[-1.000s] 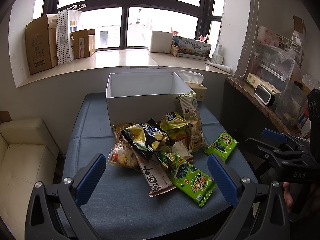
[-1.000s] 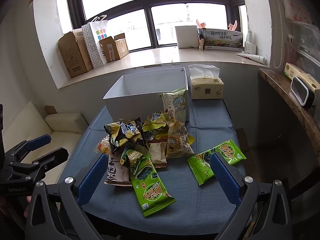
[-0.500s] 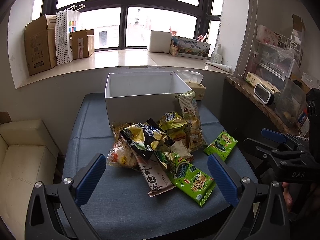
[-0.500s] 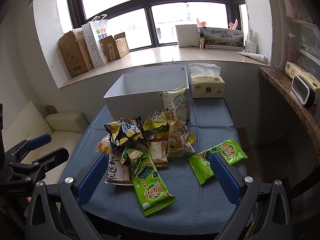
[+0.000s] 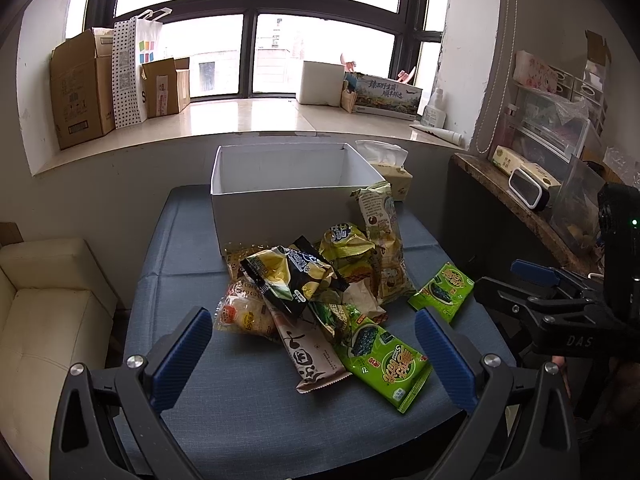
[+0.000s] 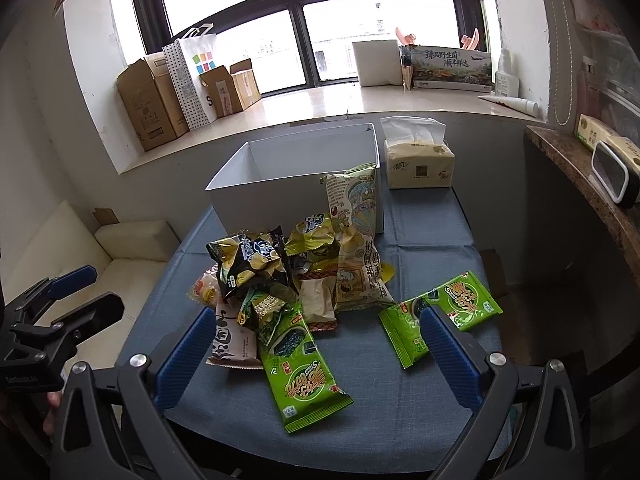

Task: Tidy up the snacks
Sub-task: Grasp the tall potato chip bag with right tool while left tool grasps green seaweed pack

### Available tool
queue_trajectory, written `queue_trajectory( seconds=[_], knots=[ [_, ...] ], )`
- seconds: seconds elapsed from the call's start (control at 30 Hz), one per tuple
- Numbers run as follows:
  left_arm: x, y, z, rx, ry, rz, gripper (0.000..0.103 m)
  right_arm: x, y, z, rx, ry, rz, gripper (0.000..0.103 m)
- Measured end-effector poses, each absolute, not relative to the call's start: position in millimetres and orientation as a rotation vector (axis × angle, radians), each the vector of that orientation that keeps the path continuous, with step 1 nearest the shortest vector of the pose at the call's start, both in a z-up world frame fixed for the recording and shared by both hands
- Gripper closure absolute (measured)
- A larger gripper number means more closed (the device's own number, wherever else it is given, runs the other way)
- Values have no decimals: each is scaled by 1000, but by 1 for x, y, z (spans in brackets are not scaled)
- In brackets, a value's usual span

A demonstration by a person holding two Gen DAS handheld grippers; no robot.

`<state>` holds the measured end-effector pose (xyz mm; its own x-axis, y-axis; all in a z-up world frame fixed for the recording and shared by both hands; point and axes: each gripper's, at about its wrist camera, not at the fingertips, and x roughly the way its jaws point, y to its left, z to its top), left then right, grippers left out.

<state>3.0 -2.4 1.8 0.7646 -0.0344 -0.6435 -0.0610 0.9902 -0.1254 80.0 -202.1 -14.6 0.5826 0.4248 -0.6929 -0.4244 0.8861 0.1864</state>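
A pile of snack bags [image 5: 320, 280] lies on the blue-covered table [image 5: 240, 420] in front of an open white box [image 5: 288, 196]. It includes a black-and-yellow chip bag [image 6: 250, 264], a tall pale bag [image 6: 356, 240] leaning on the box [image 6: 296, 196], and green seaweed packs [image 6: 304, 380]. A further green pack [image 6: 440, 316] lies apart at the right. My left gripper [image 5: 314, 356] is open and empty above the near table edge. My right gripper [image 6: 316, 356] is open and empty, also short of the pile.
A tissue box [image 6: 418, 164] stands right of the white box. A cream sofa [image 5: 48, 320] is left of the table. A wooden shelf [image 5: 520, 208] with containers is at the right. Cardboard boxes [image 5: 84, 88] and a paper bag line the windowsill.
Both grippers have crept slightly forward toward the snack pile. The jaws stay open and nothing on the table has moved.
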Motion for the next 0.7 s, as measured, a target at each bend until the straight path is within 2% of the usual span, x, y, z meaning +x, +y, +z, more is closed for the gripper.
queue_trajectory(
  seconds=[0.4,0.67,0.7],
  knots=[
    [5,-1,-7,-142,722,20,0,174,-162,-84,-215,833,488,0],
    [7,3,-16,-143,734,30,0,223,-149,-118,-168,919,469,0],
    [8,3,-17,-143,736,32,0,226,-149,-120,-166,923,471,11]
  ],
)
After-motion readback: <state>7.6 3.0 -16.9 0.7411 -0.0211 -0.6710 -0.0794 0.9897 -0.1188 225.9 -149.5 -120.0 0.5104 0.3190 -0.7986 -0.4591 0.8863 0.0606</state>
